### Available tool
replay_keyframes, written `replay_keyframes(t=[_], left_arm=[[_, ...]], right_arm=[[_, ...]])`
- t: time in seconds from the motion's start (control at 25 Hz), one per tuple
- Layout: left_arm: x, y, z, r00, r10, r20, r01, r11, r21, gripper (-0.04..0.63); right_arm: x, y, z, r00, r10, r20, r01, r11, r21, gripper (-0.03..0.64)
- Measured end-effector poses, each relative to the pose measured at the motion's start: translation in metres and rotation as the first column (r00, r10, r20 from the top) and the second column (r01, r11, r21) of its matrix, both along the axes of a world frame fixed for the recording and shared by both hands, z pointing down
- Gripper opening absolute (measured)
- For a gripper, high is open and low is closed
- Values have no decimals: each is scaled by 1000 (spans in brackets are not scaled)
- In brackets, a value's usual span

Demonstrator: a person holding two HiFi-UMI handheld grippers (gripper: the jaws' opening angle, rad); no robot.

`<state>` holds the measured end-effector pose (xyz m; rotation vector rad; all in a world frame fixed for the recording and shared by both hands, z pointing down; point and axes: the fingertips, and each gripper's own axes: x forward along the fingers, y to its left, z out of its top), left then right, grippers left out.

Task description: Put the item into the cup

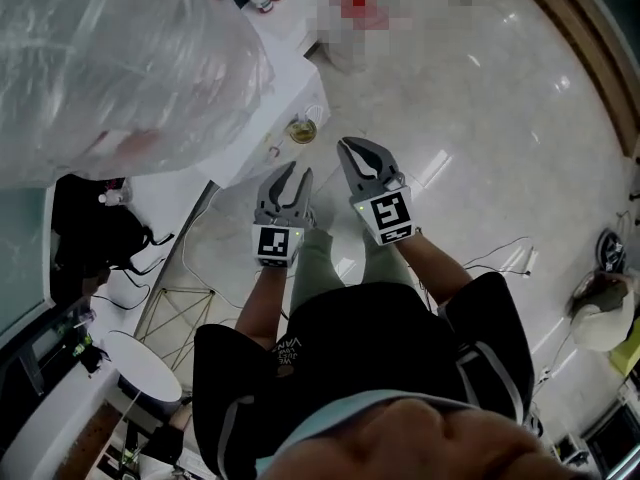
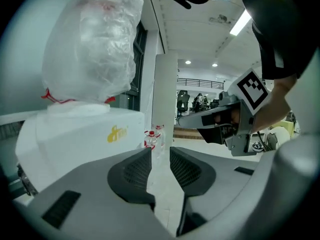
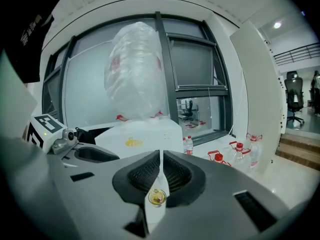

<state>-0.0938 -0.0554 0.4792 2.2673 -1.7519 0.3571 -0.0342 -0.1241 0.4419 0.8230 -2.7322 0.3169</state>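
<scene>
High over the floor, short of cup point(image 1: 302, 128) | left gripper point(image 1: 298, 171) jaws part-open, empty | right gripper point(image 1: 350, 146) jaws nearly closed, empty | risk: a careless descent knocks the cup over, spilling it.

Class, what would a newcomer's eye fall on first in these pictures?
A big crumpled clear plastic bag fills the head view's upper left. At centre, the grey left gripper and right gripper hover before a small clear cup holding something yellowish beside the white box.
</scene>
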Motion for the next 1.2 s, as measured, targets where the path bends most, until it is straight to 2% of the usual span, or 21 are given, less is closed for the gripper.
replay_keyframes(t=[0.28,0.48,0.76,1.2], left_arm=[[3,-3,-77,1000,-6,16,4,994,112,68],[6,5,-114,1000,-1,23,-2,989,150,40],[8,21,-156,999,17,47,-25,981,192,25],[2,51,-197,998,36,57,-49,967,250,20]], right_arm=[[12,1,-59,1000,-12,18,11,999,47,52],[24,14,-90,999,0,45,-3,998,59,52],[36,33,-123,999,-2,53,-3,996,93,52],[49,62,-141,996,60,68,-66,993,94,52]])
